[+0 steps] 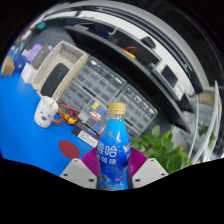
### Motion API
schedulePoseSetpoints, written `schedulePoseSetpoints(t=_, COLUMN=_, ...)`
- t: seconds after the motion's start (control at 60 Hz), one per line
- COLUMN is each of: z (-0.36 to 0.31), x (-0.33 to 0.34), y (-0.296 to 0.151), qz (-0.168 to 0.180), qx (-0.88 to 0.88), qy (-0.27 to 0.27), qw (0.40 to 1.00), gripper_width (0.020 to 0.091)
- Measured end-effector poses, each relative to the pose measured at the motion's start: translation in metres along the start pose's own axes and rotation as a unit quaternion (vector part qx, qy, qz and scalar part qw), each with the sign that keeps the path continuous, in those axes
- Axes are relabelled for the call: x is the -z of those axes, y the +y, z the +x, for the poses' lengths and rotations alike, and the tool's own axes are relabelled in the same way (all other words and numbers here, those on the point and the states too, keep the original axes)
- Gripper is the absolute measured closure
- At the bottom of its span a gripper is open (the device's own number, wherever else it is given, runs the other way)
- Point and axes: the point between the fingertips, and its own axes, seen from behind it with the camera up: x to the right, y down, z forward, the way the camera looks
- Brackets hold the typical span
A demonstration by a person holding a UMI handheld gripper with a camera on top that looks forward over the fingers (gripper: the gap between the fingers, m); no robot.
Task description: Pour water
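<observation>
A blue plastic bottle point(114, 150) with a yellow cap and a blue label stands upright between my fingers, lifted above the blue table point(18, 125). My gripper point(113, 167) is shut on the bottle's lower body, with both magenta pads point(86, 161) pressed against its sides. A white mug point(46, 110) with a dark print stands on the table beyond and to the left of the bottle. The bottle's base is hidden below the fingers.
A clear compartment box point(108, 88) with small parts lies behind the bottle. Coloured wires point(72, 114) lie beside the mug. A green leafy plant point(170, 150) is to the right. A dark round object point(68, 148) lies on the table near the left finger. Shelves rise beyond.
</observation>
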Motion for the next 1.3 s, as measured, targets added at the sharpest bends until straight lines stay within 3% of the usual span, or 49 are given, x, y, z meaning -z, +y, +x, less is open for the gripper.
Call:
schedulePoseSetpoints(t=0.167, z=-0.028, x=-0.037, y=-0.045, qz=0.012, qx=0.171, qy=0.004, qw=0.985, gripper_width=0.0754)
schedulePoseSetpoints(t=0.317, z=-0.057, x=-0.068, y=-0.073, qz=0.025, qx=0.358, qy=0.014, qw=0.933, gripper_width=0.0753)
schedulePoseSetpoints(t=0.55, z=-0.097, x=-0.1, y=-0.089, qz=0.032, qx=0.542, qy=0.004, qw=0.84, gripper_width=0.0755)
schedulePoseSetpoints(t=0.817, z=-0.106, x=-0.115, y=-0.107, qz=0.051, qx=0.661, qy=0.033, qw=0.748, gripper_width=0.0754)
schedulePoseSetpoints(t=1.067, z=-0.104, x=-0.113, y=-0.108, qz=0.057, qx=0.648, qy=0.038, qw=0.758, gripper_width=0.0754)
schedulePoseSetpoints(t=1.3, z=-0.091, x=-0.094, y=-0.115, qz=0.06, qx=0.407, qy=-0.002, qw=0.912, gripper_width=0.0752)
